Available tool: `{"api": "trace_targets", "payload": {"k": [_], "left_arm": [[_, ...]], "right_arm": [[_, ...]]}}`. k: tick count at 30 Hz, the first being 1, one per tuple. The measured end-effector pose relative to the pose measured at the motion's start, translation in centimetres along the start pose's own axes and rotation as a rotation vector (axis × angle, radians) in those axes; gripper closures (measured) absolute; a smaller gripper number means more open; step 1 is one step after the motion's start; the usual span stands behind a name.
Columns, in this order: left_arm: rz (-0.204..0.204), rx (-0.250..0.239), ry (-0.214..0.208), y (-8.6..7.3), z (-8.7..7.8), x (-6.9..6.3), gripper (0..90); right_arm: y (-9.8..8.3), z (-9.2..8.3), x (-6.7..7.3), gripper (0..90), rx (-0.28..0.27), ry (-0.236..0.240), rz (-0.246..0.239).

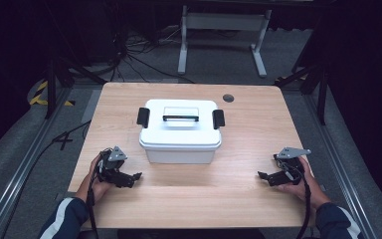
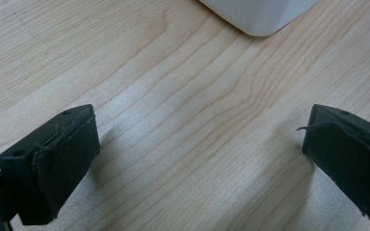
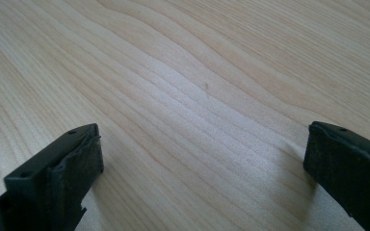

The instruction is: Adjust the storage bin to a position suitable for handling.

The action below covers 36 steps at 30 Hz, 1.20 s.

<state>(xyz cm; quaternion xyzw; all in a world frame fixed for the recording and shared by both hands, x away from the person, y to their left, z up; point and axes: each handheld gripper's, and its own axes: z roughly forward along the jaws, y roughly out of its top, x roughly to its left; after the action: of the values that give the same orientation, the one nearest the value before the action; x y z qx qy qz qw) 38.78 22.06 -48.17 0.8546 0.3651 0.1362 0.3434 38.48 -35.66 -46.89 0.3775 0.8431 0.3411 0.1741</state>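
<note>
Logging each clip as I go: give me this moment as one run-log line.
left claw: open, empty, on table | right claw: open, empty, on table | box: lid on, clasps down, untouched, centre

Fingers (image 2: 58, 163) spread wide over bare wooden table (image 2: 183, 120); white box (image 2: 260, 14) corner well ahead

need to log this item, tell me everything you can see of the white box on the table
The white box looks like plastic, rectangular with rounded corners, lid on. A black latch sits at each end and a dark-edged carry handle lies flat in a recess on top. It stands upright at the middle of the wooden table. Nothing touches it but the tabletop.
</note>
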Motion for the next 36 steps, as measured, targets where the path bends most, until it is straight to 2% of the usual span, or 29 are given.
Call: {"api": "trace_targets", "payload": {"k": [2,4,7,10,17,21,24,26,28,31,36], "left_arm": [[0.001,-0.006,0.000,-0.2,-0.1,0.0,0.4],[0.023,-0.006,-0.013,-0.4,-0.3,0.1,0.4],[0.026,0.003,-0.024,-0.4,-0.4,0.1,0.4],[0.065,-0.004,-0.041,-0.7,-0.6,0.5,0.4],[0.049,-0.003,-0.045,-0.8,-0.6,0.4,0.4],[0.048,-0.003,-0.045,-0.8,-0.6,0.4,0.4],[0.048,-0.003,-0.044,-0.8,-0.6,0.4,0.4],[0.048,-0.002,-0.044,-0.8,-0.6,0.4,0.4],[0.048,-0.003,-0.044,-0.8,-0.6,0.4,0.4],[0.048,-0.002,-0.045,-0.8,-0.6,0.4,0.4],[0.042,0.000,-0.042,-0.8,-0.7,0.4,0.4]], "right_arm": [[0.0,0.0,0.0,0.4,-0.001,0.012,-0.016],[0.0,0.0,0.0,0.4,0.000,0.012,-0.016],[0.0,0.0,0.0,0.4,0.000,0.012,-0.015],[0.0,0.0,0.0,0.4,0.000,0.010,-0.012],[0.1,-0.1,0.1,1.6,0.010,0.013,-0.008],[0.2,-0.4,0.2,9.4,0.022,0.022,-0.029],[0.5,-0.7,0.2,21.6,0.022,0.045,-0.044],[0.6,-0.8,0.3,21.6,0.036,0.044,-0.066],[0.9,-1.0,0.3,22.6,0.041,0.050,-0.071],[2.1,-2.0,0.3,25.9,0.032,0.052,-0.104],[5.2,-4.4,0.1,28.8,-0.008,0.032,-0.154]]}}
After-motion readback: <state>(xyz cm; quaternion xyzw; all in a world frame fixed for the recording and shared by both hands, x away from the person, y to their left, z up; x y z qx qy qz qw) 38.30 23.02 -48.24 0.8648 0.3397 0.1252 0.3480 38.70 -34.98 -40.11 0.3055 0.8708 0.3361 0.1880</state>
